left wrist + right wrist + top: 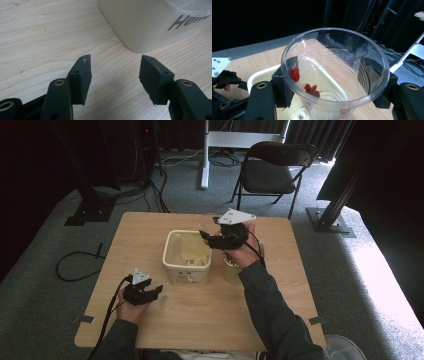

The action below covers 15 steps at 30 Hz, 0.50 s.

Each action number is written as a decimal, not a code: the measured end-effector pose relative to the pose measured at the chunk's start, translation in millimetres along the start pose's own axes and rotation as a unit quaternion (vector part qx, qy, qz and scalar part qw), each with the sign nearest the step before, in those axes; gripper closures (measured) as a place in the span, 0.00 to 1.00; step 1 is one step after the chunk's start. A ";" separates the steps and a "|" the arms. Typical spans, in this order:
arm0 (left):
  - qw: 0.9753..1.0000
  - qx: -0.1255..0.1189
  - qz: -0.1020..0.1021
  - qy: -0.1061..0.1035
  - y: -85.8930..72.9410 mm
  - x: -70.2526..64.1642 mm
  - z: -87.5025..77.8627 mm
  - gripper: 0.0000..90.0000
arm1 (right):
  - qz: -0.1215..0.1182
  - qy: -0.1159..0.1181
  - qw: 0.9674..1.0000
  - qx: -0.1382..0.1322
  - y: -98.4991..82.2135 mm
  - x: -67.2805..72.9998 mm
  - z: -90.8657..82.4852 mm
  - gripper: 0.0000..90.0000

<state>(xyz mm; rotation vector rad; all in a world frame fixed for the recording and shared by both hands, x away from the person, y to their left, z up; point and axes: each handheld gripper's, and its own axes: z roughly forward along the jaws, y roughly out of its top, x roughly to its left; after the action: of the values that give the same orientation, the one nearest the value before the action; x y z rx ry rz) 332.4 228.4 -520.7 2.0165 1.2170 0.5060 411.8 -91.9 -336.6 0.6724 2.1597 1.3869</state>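
Note:
My right gripper (pixel 334 80) is shut on a clear plastic cup (pixel 352 50), one black pad against each side of its wall. A few red pieces (pixel 294 74) cling to the inside of the cup. In the high view the right gripper (pixel 210 238) hovers tilted over the right rim of a cream plastic tub (pixel 187 272). My left gripper (pixel 116 62) is open with nothing between its pads, low over the wood near the tub's (pixel 140 25) corner. From above, the left gripper (pixel 146 292) sits at the tub's front left.
The wooden table (pixel 200 320) has bare room in front and at the far left. A pale translucent container (pixel 232 272) stands under my right wrist. A black folding chair (pixel 272 170) and cables (pixel 75 265) lie on the carpet beyond.

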 end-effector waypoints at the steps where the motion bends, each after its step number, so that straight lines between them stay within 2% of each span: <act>1: 1.000 0.000 0.000 0.000 0.0 0.0 0.0 0.49 | 0.003 0.003 1.000 -0.001 -0.2 0.5 2.2 0.36; 15: 1.000 0.000 -0.004 0.002 -0.5 1.9 -1.1 0.49 | 0.027 0.029 0.999 0.014 -5.6 12.4 37.2 0.32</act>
<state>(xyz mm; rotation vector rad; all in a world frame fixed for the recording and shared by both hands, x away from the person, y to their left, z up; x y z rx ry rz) 332.3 230.6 -520.4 2.0119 1.2264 0.5058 425.1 -60.7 -357.1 0.7130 2.2245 1.4225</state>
